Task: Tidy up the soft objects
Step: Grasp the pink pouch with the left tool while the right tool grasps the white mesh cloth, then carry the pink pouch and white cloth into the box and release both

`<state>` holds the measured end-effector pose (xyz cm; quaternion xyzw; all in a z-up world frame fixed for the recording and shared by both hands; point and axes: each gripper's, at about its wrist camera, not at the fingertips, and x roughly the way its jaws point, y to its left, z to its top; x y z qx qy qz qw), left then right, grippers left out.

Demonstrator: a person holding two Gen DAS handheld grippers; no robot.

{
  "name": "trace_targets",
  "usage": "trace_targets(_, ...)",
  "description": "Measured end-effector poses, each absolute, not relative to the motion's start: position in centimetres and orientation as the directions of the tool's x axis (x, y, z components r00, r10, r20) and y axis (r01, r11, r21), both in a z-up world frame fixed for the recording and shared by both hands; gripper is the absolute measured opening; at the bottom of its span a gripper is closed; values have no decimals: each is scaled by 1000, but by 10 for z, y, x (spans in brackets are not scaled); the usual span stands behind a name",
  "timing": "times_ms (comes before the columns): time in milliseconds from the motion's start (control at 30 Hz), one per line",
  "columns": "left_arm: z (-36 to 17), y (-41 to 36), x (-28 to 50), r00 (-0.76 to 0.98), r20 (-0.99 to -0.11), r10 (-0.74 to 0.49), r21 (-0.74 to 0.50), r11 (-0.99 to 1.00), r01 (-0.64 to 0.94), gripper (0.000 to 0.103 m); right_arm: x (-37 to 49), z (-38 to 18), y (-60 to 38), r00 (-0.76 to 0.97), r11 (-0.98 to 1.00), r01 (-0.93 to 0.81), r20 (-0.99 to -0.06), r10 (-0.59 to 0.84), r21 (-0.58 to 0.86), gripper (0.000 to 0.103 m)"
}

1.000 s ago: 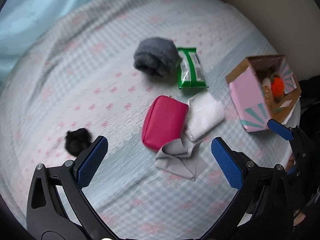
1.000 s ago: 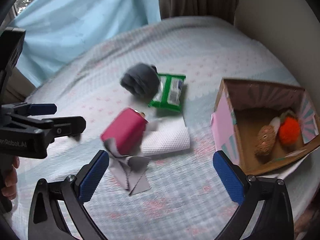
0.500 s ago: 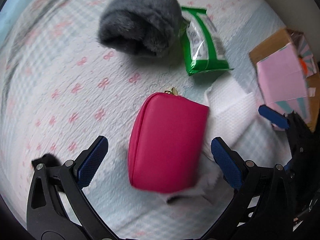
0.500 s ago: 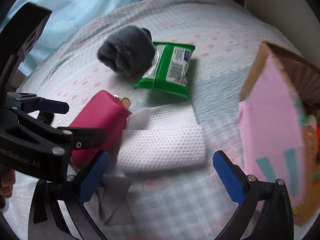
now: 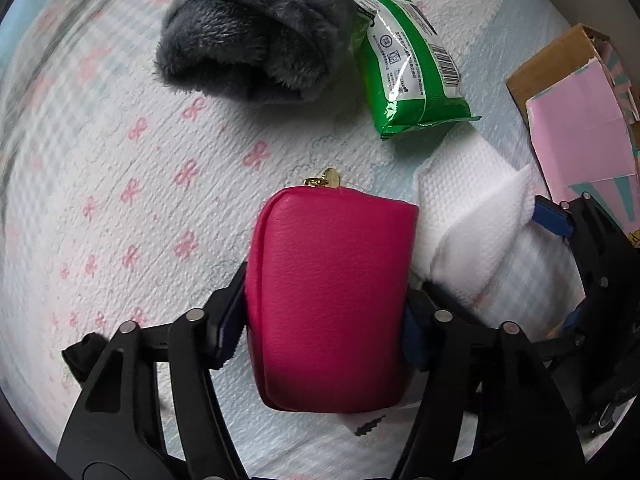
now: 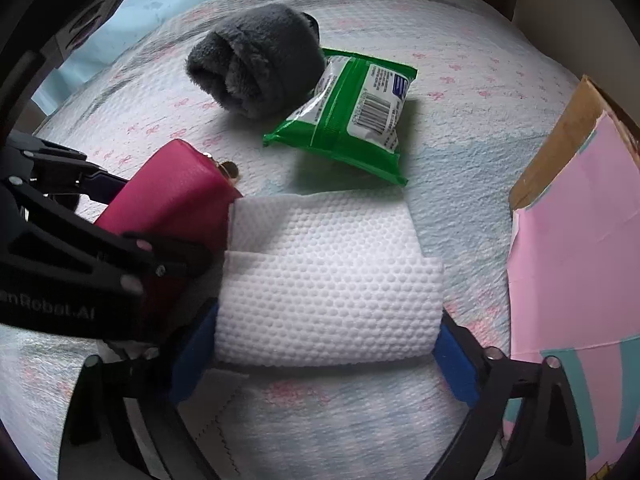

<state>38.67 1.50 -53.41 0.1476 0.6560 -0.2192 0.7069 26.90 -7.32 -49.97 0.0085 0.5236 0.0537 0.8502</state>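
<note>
Both sets of fingers are closing at the same time, each around its own soft thing. On the left gripper (image 5: 324, 320), the fingers are squeezing in on the pink pouch (image 5: 332, 300), one pad on each side and touching it. The pouch is lying on the bed (image 5: 120, 168) with its gold zip pull pointing away from the gripper. On the right gripper (image 6: 324, 356), the blue fingers (image 6: 456, 364) are coming in on the two ends of the folded white cloth (image 6: 328, 280). They look like they are just touching it, not squeezing hard yet. The cloth is lying right beside the pouch, and one corner is resting against it.

Farther out, a fluffy grey sock roll (image 6: 256, 60) is sitting on the bed, touching a green pack of wipes (image 6: 352, 116). A small black thing (image 5: 80, 354) is peeking out at the edge of the left view, but it is too hidden to name. A thin grey cloth (image 6: 220, 404) is lying under the right gripper.

Off to the right, a pink cardboard box (image 6: 576, 248) is standing on the bed. It seems to be the place for the soft things. The tidying looks like it is only starting, because most things are lying out on the bed. The pouch and cloth need lifting next, and the rest are waiting.
</note>
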Motion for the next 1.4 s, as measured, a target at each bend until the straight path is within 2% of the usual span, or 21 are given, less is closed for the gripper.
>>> trace_targets(67, -530, 21, 390, 44, -991, -124, -86, 862, 500, 55, 268, -497, -73, 461, 996, -84, -884, 75, 41, 69)
trace_targets(100, -526, 26, 392, 46, -991, -127, -88, 865, 494, 52, 268, -497, -72, 464, 996, -78, -883, 68, 35, 67)
trace_targets(267, -510, 38, 397, 78, -990, -114, -64, 881, 470, 46, 268, -492, -72, 460, 995, -77, -884, 89, 60, 41)
trace_targets(333, -503, 41, 396, 82, -990, -116, -66, 885, 460, 45, 269, -489, -72, 452, 994, -81, -886, 106, 77, 35)
trace_targets(833, -409, 65, 372, 224, -966, -128, -35, 925, 379, 45, 250, -418, -98, 505, 991, -39, -853, 130, 128, 34)
trace_targets(1200, -312, 55, 313, 356, -922, -154, -53, 959, 279, 45, 204, -318, -120, 586, 986, -34, -796, 153, 165, 34)
trace_targets(1400, -261, 39, 289, 412, -886, -213, -122, 964, 238, 45, 176, -265, -149, 612, 980, -12, -774, 163, 197, 34)
